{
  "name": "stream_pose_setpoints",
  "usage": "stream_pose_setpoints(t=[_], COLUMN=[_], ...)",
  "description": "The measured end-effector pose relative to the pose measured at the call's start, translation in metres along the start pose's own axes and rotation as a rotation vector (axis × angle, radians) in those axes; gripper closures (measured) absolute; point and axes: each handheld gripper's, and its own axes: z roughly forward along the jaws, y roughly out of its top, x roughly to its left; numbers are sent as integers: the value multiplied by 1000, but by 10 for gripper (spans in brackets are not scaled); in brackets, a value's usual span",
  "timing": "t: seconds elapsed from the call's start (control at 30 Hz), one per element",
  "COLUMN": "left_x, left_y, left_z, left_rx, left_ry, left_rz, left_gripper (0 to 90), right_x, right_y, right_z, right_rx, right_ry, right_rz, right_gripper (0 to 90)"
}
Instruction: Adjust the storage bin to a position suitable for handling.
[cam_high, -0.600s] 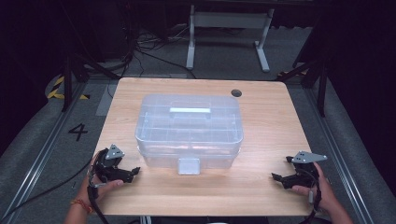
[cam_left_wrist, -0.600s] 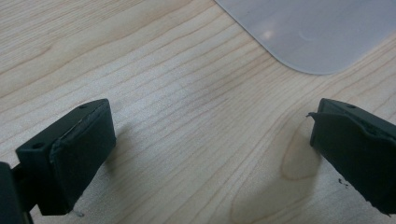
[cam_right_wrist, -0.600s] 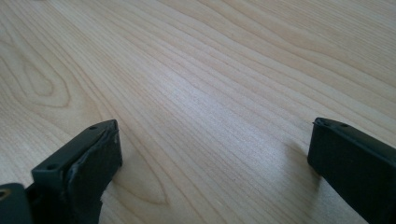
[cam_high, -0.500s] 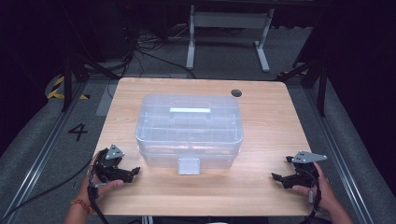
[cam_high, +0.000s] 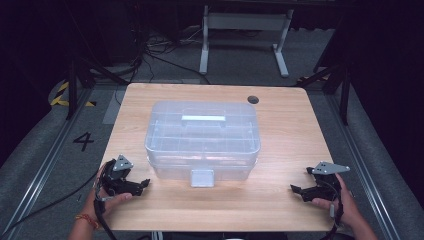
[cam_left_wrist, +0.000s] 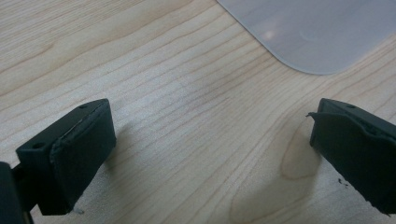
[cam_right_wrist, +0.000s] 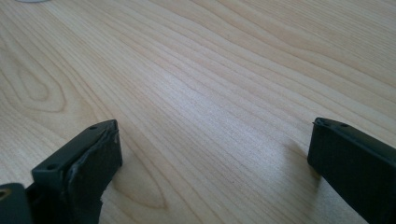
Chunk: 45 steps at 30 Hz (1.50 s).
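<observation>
The left gripper (cam_high: 142, 183) rests low on the wooden surface (cam_high: 285, 135) at its near left corner, jaws spread wide with nothing between them. The right gripper (cam_high: 296, 190) sits at the near right corner, jaws likewise spread and empty. Between them, toward the middle of the surface, stands a clear plastic box (cam_high: 202, 137), lid on, its latch (cam_high: 202, 177) facing the person and just beside the left gripper.

Bare worktop (cam_high: 280, 200) across the lower frame, between left gripper (cam_high: 142, 184) and right gripper (cam_high: 296, 190). Blocking the centre: clear plastic box (cam_high: 202, 135), latch (cam_high: 202, 177) jutting toward the lower edge. Open strips at left and right of the box, a narrower one above it. Nothing between either gripper's wide-apart jaws.
</observation>
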Motion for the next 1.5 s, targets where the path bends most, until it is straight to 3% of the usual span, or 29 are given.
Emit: stream_pose_setpoints(t=[0.33,0.57,0.77,1.1,1.27,1.33,1.5], left_x=[0,0,0,0,0,0,0], left_y=[0,0,0,0,0,0,0], left_z=[0,0,0,0,0,0,0], left_rx=[0,-1,-1,-2,-3,-3,-3], left_ry=[-5,0,0,1,1,1,1], left_rz=[2,2,1,-3,-4,-5,-4], left_gripper=[6,6,6,6,6,6,6], right_x=[-1,-1,1,0,1,1,0], right_y=[0,2,6,30,41,50,64], right_z=[-1,-2,-3,-14,-16,-18,-23], right_rx=[2,-12,-11,-108,-127,-145,-189], right_ry=[-9,-20,-60,-63,-60,-82,-71], right_rz=[7,20,-10,17,3,-12,-17], right_gripper=[56,162,193,229,230,251,276])
